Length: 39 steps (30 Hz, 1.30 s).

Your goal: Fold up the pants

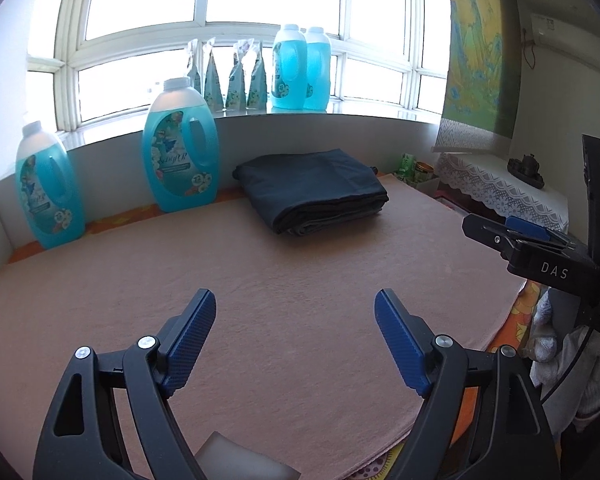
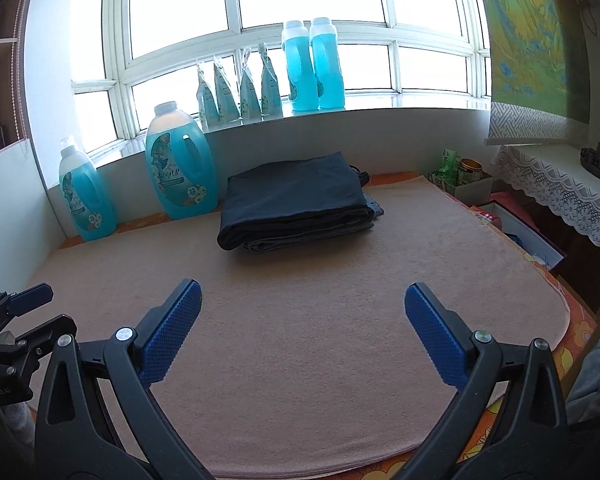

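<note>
The dark pants [image 1: 312,192] lie folded into a compact stack at the far side of the pink mat [image 1: 260,280], near the wall below the window. My left gripper [image 1: 295,296] hovers over the near half of the mat, well short of the pants, open, with nothing between its blue pads. In the right wrist view the same stack of pants [image 2: 296,208] rests ahead, and my right gripper [image 2: 303,286] stands open and empty above the mat [image 2: 300,340]. Each gripper shows at the edge of the other's view: the right gripper [image 1: 516,236] and the left gripper [image 2: 32,294].
Two large blue detergent bottles [image 1: 180,152] [image 1: 46,192] stand on the table left of the pants. Two more bottles [image 1: 300,68] and several pouches [image 1: 228,80] line the windowsill. A lace-covered side table [image 1: 500,192] and boxes [image 2: 512,224] sit to the right.
</note>
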### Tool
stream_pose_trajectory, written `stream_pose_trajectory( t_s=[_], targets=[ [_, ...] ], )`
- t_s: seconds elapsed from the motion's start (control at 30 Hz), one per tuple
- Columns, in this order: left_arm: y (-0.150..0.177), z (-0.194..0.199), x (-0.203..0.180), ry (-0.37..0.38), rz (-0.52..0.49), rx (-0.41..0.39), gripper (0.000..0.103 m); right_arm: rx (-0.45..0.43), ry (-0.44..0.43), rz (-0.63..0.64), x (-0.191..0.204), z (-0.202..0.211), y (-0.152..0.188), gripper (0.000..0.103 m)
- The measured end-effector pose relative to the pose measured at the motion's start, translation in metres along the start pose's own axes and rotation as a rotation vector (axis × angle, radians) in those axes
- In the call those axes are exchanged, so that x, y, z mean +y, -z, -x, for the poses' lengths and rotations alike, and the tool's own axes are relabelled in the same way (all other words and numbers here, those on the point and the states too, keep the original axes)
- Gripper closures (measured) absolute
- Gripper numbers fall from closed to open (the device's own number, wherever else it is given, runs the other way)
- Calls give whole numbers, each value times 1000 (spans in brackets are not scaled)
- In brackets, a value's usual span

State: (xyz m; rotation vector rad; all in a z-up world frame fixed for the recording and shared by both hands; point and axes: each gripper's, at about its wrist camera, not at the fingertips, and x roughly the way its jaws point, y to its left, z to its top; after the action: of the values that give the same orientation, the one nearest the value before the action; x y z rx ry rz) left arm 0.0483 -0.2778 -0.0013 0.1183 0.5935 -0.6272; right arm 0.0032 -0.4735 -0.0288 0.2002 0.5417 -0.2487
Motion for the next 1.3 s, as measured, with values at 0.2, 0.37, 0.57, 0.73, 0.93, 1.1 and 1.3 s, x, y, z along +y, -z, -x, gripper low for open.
stream_pose_trajectory(
  t_s=[0.2, 0.37, 0.57, 0.73, 0.93, 1.1, 1.3],
  targets=[
    [-1, 4, -1, -12, 4, -14, 21, -9, 5, -6, -3, 4, -1, 0],
    [1, 4, -1, -8, 6, -11, 21, -13, 4, -1, -2, 7, -1, 0],
    [1, 7, 0, -14, 8, -17, 21, -12, 2, 0, -1, 7, -1, 0],
    [1, 10, 4, -22, 15, -24, 21, -9, 0, 3, -1, 7, -1, 0],
    [2, 13, 8, -29, 22, -28, 21, -12, -1, 13, 2, 9, -1, 0],
    [3, 15, 9, -37, 27, -29, 21, -11, -6, 14, 3, 9, 0, 0],
    [3, 18, 12, -35, 28, -44, 21, -8, -11, 19, 6, 10, 1, 0]
  ],
)
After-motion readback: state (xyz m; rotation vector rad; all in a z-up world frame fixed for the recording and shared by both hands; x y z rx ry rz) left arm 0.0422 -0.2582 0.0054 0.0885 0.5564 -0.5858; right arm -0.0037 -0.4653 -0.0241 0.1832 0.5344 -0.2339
